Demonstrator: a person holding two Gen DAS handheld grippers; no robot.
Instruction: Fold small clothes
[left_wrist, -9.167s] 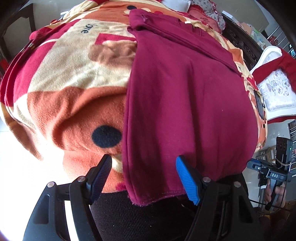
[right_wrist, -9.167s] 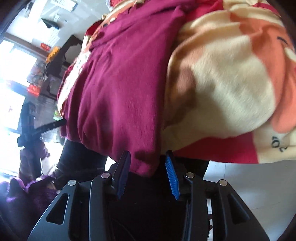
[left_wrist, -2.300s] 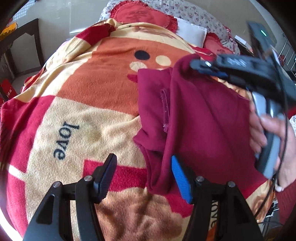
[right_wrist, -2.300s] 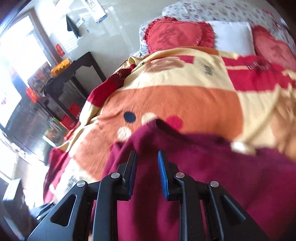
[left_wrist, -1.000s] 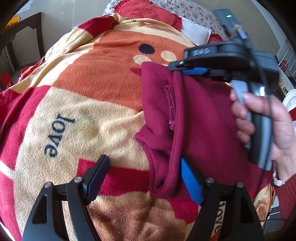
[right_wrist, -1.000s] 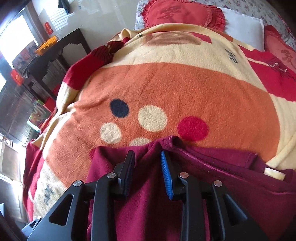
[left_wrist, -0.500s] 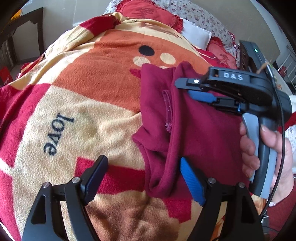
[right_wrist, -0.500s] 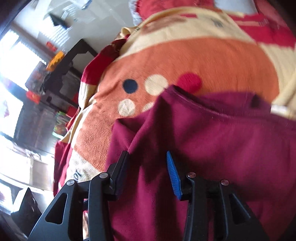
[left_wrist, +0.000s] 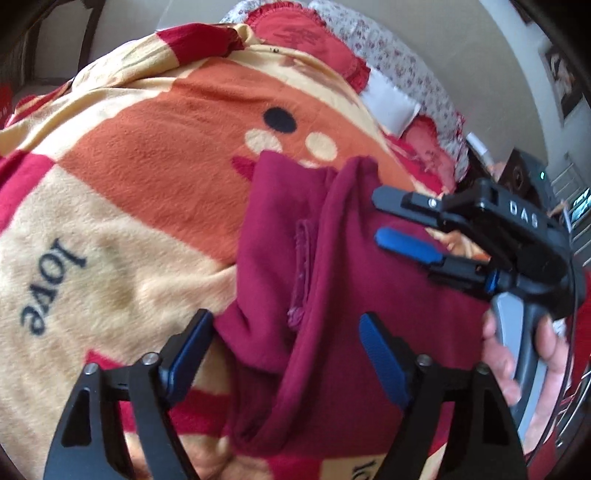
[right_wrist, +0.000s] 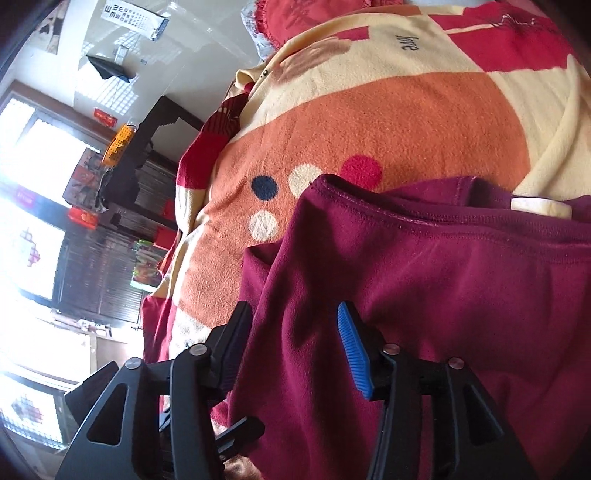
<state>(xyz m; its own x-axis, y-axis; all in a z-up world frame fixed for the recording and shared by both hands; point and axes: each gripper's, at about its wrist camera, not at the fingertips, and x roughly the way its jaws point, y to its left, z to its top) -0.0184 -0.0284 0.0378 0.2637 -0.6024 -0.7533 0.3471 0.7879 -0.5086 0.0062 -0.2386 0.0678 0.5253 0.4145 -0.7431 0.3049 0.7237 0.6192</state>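
A maroon garment (left_wrist: 332, 280) lies folded over on an orange, cream and red fleece blanket (left_wrist: 155, 147). It also shows in the right wrist view (right_wrist: 424, 295). My left gripper (left_wrist: 286, 350) is open, its jaws wide on either side of the garment's near folded edge. My right gripper (right_wrist: 291, 332) is open just above the cloth, holding nothing. It also appears in the left wrist view (left_wrist: 391, 218), hovering over the garment's right part with its jaws apart. A cream label (right_wrist: 539, 206) sits at the garment's collar.
The blanket covers a bed with red heart pillows (left_wrist: 295, 33) and a white pillow (left_wrist: 391, 107) at its head. A dark wooden cabinet (right_wrist: 147, 147) and bright windows (right_wrist: 33, 155) stand to the left of the bed.
My right gripper has let go of the garment's top edge, opened wider and drawn back to the right. The garment's folded flap has settled. My left gripper has stayed open near the fold.
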